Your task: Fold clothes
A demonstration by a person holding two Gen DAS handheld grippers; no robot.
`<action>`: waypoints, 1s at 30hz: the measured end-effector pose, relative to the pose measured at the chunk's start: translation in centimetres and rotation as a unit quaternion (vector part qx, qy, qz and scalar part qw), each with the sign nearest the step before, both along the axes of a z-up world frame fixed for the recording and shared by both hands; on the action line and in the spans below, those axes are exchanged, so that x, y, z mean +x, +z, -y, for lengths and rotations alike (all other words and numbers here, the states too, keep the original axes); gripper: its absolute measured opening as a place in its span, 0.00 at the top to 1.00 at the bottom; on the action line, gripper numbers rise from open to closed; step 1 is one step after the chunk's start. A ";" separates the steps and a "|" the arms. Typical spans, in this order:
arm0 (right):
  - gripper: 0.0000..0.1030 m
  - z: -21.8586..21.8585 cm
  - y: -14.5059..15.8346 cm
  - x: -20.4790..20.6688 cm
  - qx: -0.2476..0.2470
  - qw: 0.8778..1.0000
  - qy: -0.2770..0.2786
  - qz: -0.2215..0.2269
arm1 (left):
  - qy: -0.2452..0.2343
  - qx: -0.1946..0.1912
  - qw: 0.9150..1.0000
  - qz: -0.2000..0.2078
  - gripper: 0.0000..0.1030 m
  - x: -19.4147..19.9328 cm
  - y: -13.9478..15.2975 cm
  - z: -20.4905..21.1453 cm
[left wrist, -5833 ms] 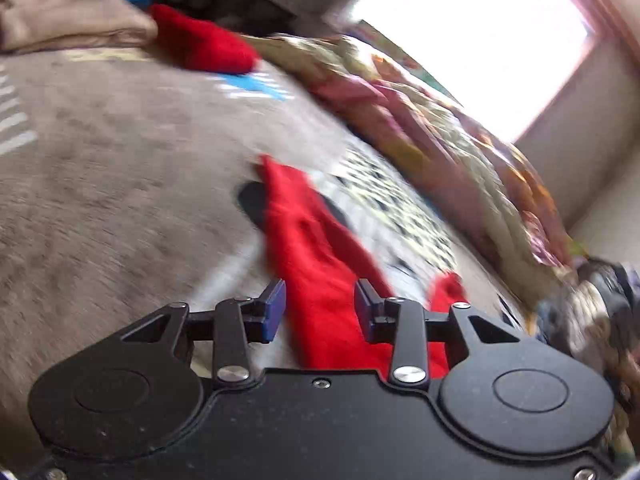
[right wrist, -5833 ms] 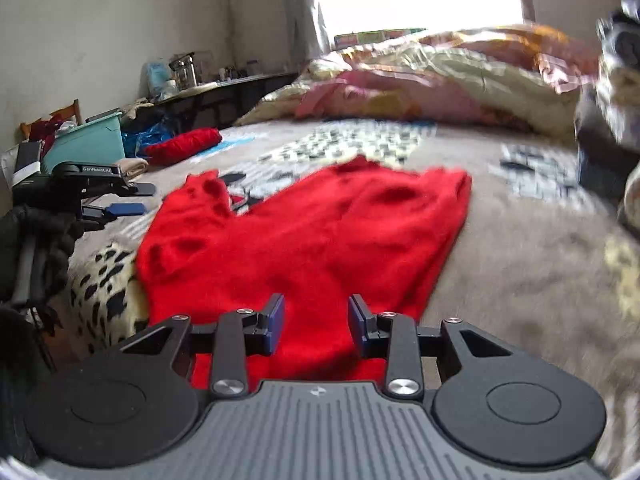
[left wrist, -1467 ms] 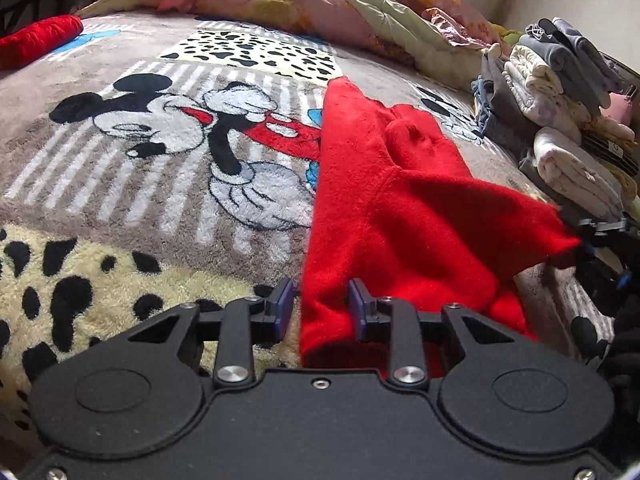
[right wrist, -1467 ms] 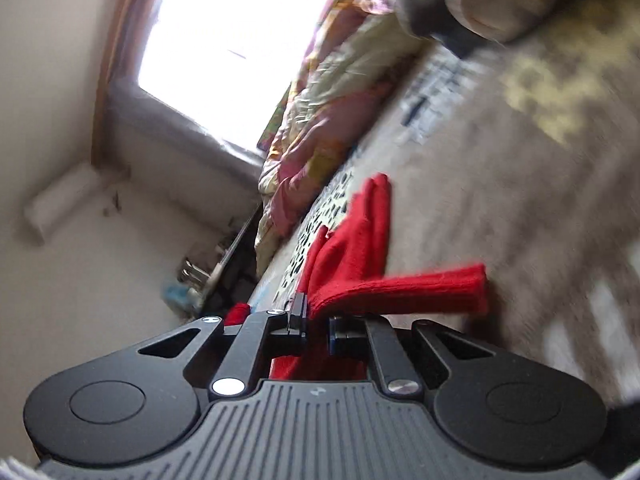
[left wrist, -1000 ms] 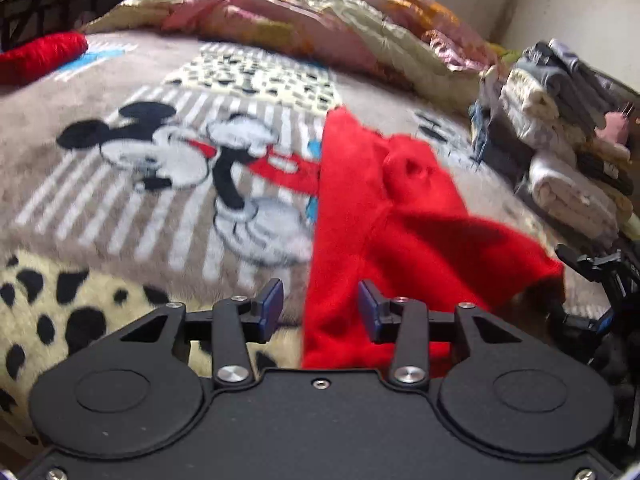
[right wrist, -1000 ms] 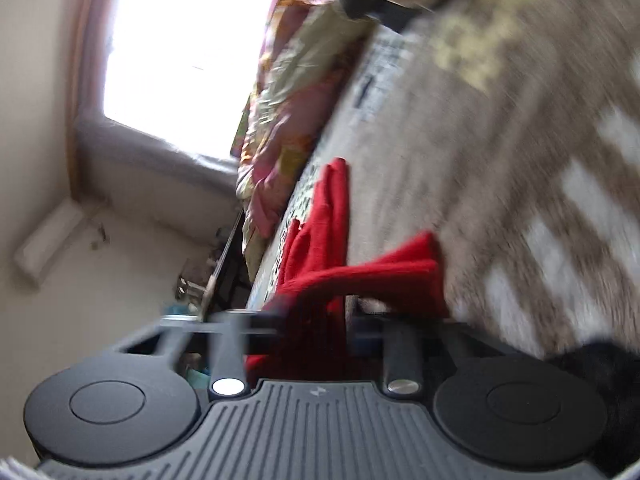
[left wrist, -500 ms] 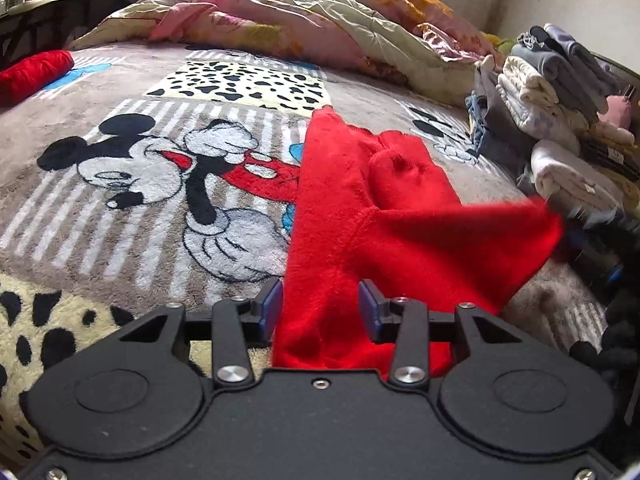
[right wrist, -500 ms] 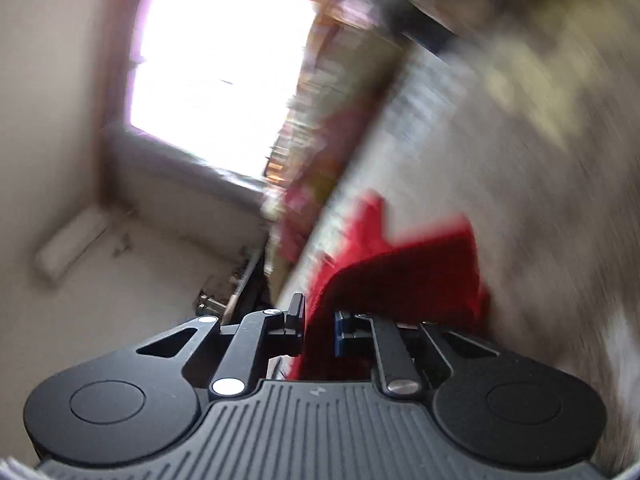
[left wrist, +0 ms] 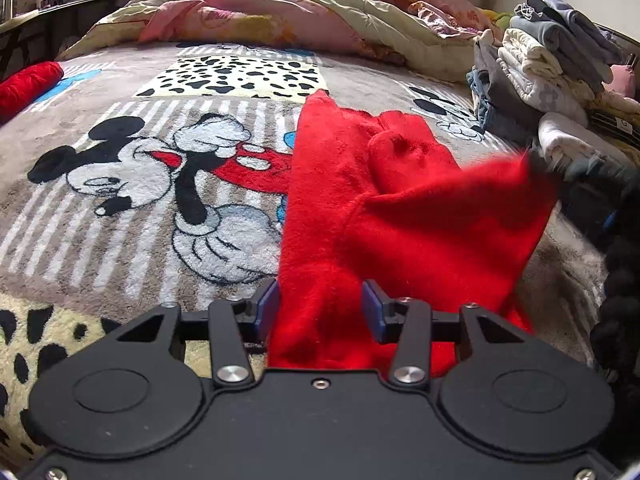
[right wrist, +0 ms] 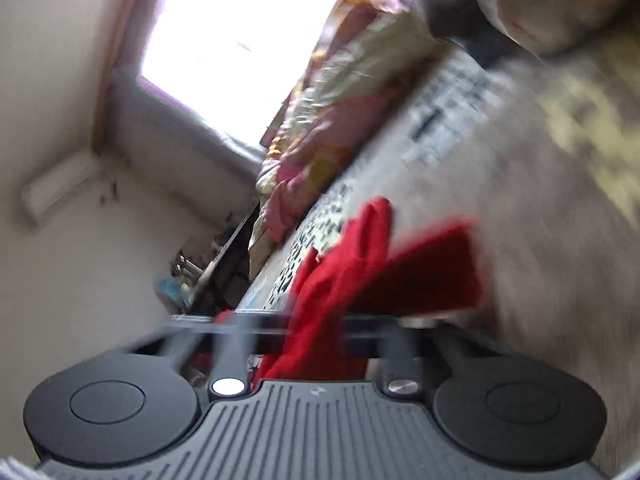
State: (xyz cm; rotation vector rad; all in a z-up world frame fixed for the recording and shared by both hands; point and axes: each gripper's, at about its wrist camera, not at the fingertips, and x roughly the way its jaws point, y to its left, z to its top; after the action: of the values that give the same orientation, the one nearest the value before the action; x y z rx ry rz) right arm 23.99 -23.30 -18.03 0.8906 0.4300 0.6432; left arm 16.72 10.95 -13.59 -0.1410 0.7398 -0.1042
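A bed [left wrist: 120, 264] fills the left wrist view, covered by a plush cartoon-mouse blanket [left wrist: 168, 184] with leopard-spot squares. A rumpled floral quilt [left wrist: 304, 8] lies at its far end. A dark table [left wrist: 52, 24] stands along the left. In the right wrist view a bright window [right wrist: 240, 48] glares in a pale wall [right wrist: 80, 260], and a white unit [right wrist: 56, 190] is mounted beside it.

home bedroom: bed [left wrist: 120, 240] with cartoon blanket, rumpled quilt [left wrist: 300, 12], window [right wrist: 240, 48].
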 end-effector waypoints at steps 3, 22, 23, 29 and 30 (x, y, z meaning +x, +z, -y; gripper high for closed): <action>0.93 -0.4 3.9 -1.9 -0.046 0.992 0.022 0.119 | 0.004 -0.001 1.000 -0.002 0.57 0.0 -0.1 -0.3; 0.89 0.2 -2.9 2.4 -0.035 0.996 0.024 -0.081 | -0.045 0.102 0.992 0.063 0.57 9.0 4.6 4.5; 0.91 0.1 -2.9 2.5 -0.035 0.996 0.026 -0.079 | -0.051 0.126 0.989 0.064 0.60 10.3 4.6 5.2; 0.91 0.6 -2.7 2.1 -0.016 0.997 0.032 -0.070 | -0.087 0.219 0.972 -0.006 0.67 15.6 2.2 7.4; 0.92 0.7 -2.7 2.0 -0.013 0.997 0.033 -0.068 | -0.091 0.227 0.969 -0.015 0.67 15.7 1.8 7.5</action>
State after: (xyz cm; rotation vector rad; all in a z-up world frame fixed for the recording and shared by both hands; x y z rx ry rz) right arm 26.00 -24.00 -20.76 0.9022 0.5909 0.6378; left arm 32.46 3.47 -11.76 0.3646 0.7876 -0.1043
